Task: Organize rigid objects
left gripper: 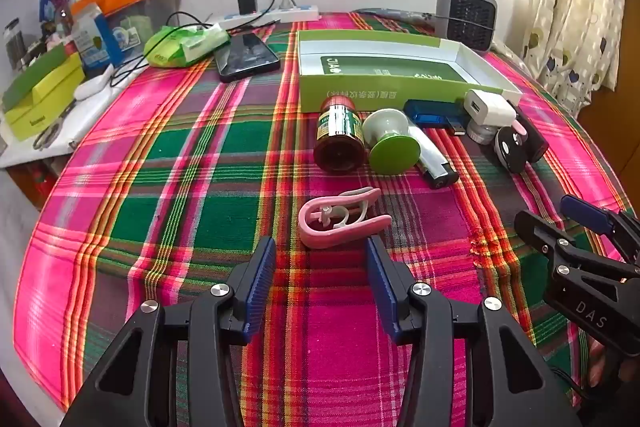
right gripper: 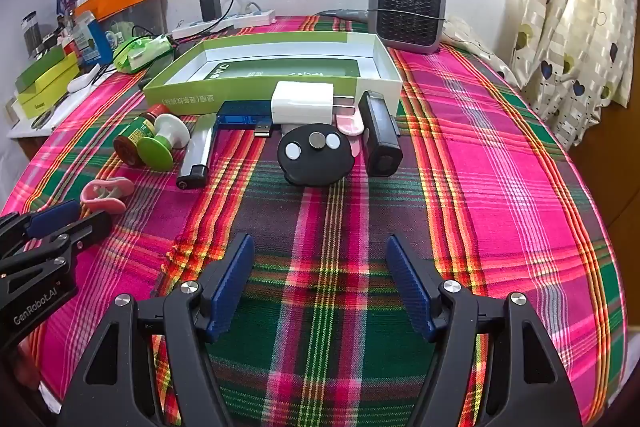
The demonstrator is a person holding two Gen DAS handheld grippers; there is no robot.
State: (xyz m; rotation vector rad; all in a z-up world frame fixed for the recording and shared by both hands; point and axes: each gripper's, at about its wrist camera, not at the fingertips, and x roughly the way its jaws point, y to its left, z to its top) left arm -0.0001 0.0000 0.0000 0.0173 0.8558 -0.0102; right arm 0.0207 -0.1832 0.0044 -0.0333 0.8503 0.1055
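Left tongs (left gripper: 321, 259): spread wide, nothing between the blue ribbed pads, hovering over the plaid tablecloth (left gripper: 192, 187).
Right tongs (right gripper: 320, 259): also spread wide and holding nothing, over the cloth; in the left wrist view they show at the far right edge.
Pink clip (left gripper: 340, 221): lying flat just ahead of the left tongs, nearly in line with the gap between the pads, not touching them; from the right tongs it sits ahead and well to the left.
Brown pill bottle (left gripper: 339, 137): on its side beyond the clip, base toward the left tongs, red cap pointing away.
Green-and-white suction cup (left gripper: 390, 139): just right of the bottle, touching or almost touching it.
Silver lighter (right gripper: 198, 155): lying ahead-left of the right tongs, black end nearest.
Black round gadget (right gripper: 316, 159): straight ahead of the right tongs, with three small round discs on its top face.
Black rectangular device (right gripper: 380, 135): just right of the round gadget.
Blue USB stick (right gripper: 240, 115): behind the lighter, plug pointing right.
White charger cube (right gripper: 302, 103): beside the stick, close against the box front.
Green open box (right gripper: 180, 93): beyond the row of items, empty of loose things as far as shows.
Grey fan heater (right gripper: 406, 11): far right, by the wall.
Phone (left gripper: 246, 57): far left of the box in the left wrist view.
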